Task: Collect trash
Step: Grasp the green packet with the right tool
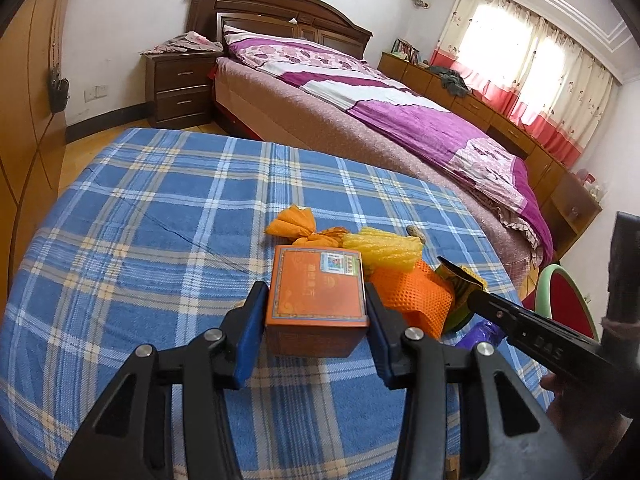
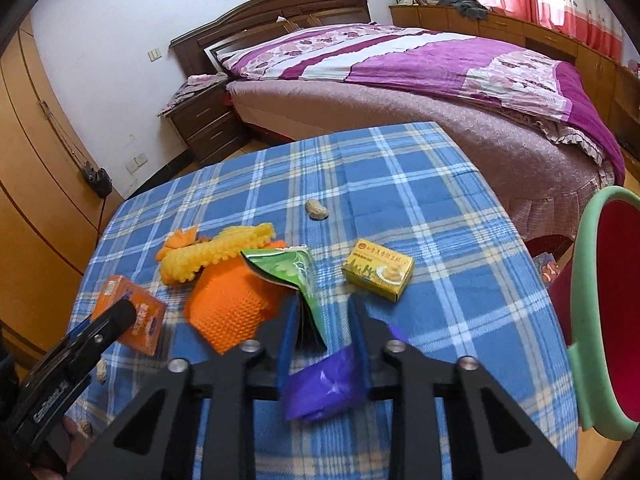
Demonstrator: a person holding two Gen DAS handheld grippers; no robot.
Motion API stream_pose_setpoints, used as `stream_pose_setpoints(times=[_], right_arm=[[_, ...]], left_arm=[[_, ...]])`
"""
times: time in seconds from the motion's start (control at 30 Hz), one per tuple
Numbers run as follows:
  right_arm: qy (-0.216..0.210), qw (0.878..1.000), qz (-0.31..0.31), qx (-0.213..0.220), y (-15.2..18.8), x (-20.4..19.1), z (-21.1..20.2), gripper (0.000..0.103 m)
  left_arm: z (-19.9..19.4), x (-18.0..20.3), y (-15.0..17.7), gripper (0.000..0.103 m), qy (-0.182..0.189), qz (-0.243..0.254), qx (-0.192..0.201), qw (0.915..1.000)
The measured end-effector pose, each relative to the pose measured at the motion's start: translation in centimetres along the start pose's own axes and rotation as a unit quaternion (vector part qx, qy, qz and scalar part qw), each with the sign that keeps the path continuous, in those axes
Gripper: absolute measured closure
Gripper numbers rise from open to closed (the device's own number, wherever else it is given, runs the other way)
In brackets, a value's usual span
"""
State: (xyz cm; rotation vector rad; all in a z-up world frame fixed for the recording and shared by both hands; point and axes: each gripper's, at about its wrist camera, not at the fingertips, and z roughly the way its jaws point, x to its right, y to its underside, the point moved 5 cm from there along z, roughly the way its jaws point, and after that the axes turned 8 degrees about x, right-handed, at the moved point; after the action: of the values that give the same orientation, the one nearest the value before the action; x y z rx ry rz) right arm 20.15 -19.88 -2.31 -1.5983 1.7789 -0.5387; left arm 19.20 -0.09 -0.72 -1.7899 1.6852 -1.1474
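While the left gripper (image 1: 316, 312) clamps the orange box (image 1: 318, 296), the right gripper (image 2: 324, 332) pinches the green packet (image 2: 296, 276).

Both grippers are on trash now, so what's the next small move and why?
Probably lift the right gripper a little: its fingers look closed on the green foil packet with the purple plastic bag. The left gripper already clamps the orange cardboard box on the blue plaid tablecloth.
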Motion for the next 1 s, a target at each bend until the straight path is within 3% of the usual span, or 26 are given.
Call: stream_pose_setpoints(times=[0.13,0.23,1.0], right_arm=[[-0.009,1.0,-0.001,-0.005,0.2,0.0,0.5,0.094],[-0.014,1.0,-0.004,0.009,0.1,-0.1,-0.1,0.097],[-0.051,0.99,0.051,0.119,0.1,2.6,-12.3,0.1]], left_arm=[[0.0,0.1,0.0,0.056,0.002,0.0,-0.001,1.0],[-0.2,0.4,0.0,0.056,0.004,0.001,0.0,1.0],[-4.9,4.3,0.6,0.056,0.031,0.012,0.002,0.9994]])
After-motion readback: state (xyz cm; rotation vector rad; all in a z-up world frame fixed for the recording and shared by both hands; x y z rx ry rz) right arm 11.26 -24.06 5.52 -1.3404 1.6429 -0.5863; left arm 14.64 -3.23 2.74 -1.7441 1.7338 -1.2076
